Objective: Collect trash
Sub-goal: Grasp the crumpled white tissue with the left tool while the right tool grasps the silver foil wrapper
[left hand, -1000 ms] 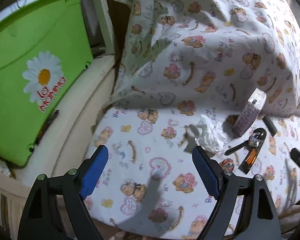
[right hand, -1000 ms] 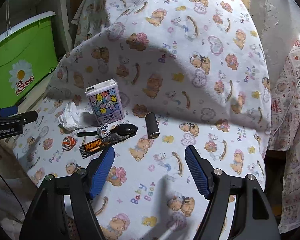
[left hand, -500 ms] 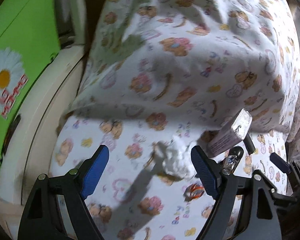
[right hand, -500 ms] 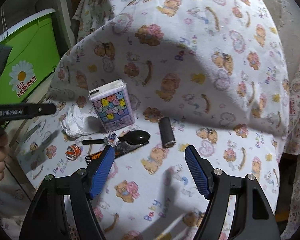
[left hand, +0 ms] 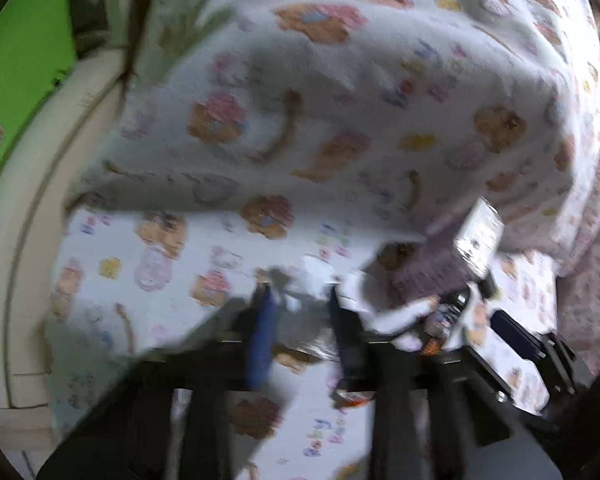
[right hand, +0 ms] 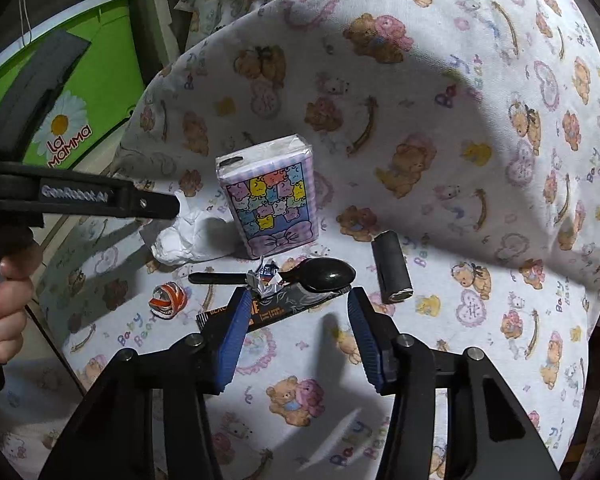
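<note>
My left view is smeared all over by motion blur. My right view is sharp: hard light from above throws dark shadows across the printed sheet (right hand: 440, 128). Both views bend and darken toward the rims.

1. A crumpled white tissue (right hand: 180, 240) is seen lying just left of the upright tissue pack (right hand: 270, 196).
2. A small crinkled foil wrapper (right hand: 265, 276) rests on a black spoon's handle, in front of the pack.
3. A balled orange-striped wrapper (right hand: 168, 298) lies front-left of the pack.
4. A flat dark snack wrapper (right hand: 276, 310) lies before the pack.
</note>
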The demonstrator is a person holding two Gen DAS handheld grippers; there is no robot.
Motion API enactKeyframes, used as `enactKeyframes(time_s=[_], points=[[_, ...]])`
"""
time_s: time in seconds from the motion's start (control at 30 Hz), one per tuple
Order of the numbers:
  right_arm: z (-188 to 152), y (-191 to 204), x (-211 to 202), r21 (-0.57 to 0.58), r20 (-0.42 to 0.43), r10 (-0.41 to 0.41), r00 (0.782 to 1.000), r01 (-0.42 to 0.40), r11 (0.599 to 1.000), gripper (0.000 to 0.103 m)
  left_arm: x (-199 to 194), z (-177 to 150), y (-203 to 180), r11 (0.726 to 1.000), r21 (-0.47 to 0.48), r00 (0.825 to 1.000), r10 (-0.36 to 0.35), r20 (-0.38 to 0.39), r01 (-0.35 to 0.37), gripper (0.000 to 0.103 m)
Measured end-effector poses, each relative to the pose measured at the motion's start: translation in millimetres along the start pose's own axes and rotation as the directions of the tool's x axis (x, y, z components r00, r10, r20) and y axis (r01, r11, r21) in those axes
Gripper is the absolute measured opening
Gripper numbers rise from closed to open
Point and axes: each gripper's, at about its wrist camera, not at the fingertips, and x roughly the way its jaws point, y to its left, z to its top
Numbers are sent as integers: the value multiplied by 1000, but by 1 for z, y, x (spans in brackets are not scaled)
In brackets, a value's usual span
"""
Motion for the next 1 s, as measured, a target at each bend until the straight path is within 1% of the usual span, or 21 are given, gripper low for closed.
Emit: enactKeyframes(time_s=[0.03, 0.07, 0.13, 0.2, 0.3, 0.43, 0.5, 0.53, 0.57, 0.6, 0.63, 0.7, 0.77, 0.87, 0.93, 1.0], points=[[0, 1, 1, 2, 1, 6, 1000, -6, 1000, 51, 0, -1, 1, 999, -13, 999, -31, -12, 31, 2], [1, 3, 2, 5, 2, 11, 1000, -11, 1000, 50, -4, -4, 3, 999, -27, 999, -41, -5, 41, 2], [3, 5, 5, 8, 1, 12, 1000, -12, 1000, 49, -15, -7, 1, 1000, -9, 999, -5, 34, 5, 2], [7, 8, 10, 15, -7, 23, 1000, -23, 1000, 40, -27, -10, 1, 999, 9, 995, 46, 86, -47, 2], [14, 12, 16, 32, -3, 31, 1000, -31, 999, 39, -41, -13, 9, 995, 6, 985, 94, 144, -96, 2], [16, 16, 23, 37, -6, 30, 1000, -30, 999, 39, -51, -14, 22, 991, -6, 974, 130, 183, -131, 2], [17, 17, 26, 32, -8, 20, 1000, -20, 999, 37, -54, -14, 25, 991, -1, 972, 131, 195, -134, 2], [17, 18, 28, 29, -8, 18, 1000, -18, 999, 37, -55, -15, 23, 988, 2, 967, 148, 209, -152, 2], [17, 19, 29, 25, -6, 18, 1000, -18, 1000, 33, -57, -16, 24, 986, 0, 962, 160, 221, -164, 2], [17, 20, 30, 14, -3, 18, 1000, -17, 1000, 28, -61, -17, 28, 986, -5, 960, 164, 228, -167, 2], [14, 22, 31, -4, -1, 14, 1000, -14, 1000, 26, -61, -18, 29, 987, -12, 960, 161, 228, -162, 2], [14, 24, 33, -30, 5, 0, 1000, 0, 1000, 19, -63, -22, 32, 991, -19, 967, 133, 215, -132, 2], [14, 23, 30, -22, 14, 11, 1000, -11, 1000, 18, -64, -25, 28, 992, -12, 966, 129, 222, -129, 2], [11, 19, 19, -4, 41, 8, 999, -7, 1000, 17, -72, -25, 19, 991, 13, 957, 129, 259, -137, 2], [9, 14, 9, 8, 58, 12, 998, -13, 1000, 17, -74, -26, 16, 990, 23, 956, 125, 265, -136, 2], [7, 11, 2, 21, 69, 15, 997, -17, 1000, 17, -74, -30, 16, 988, 27, 955, 136, 265, -149, 2]])
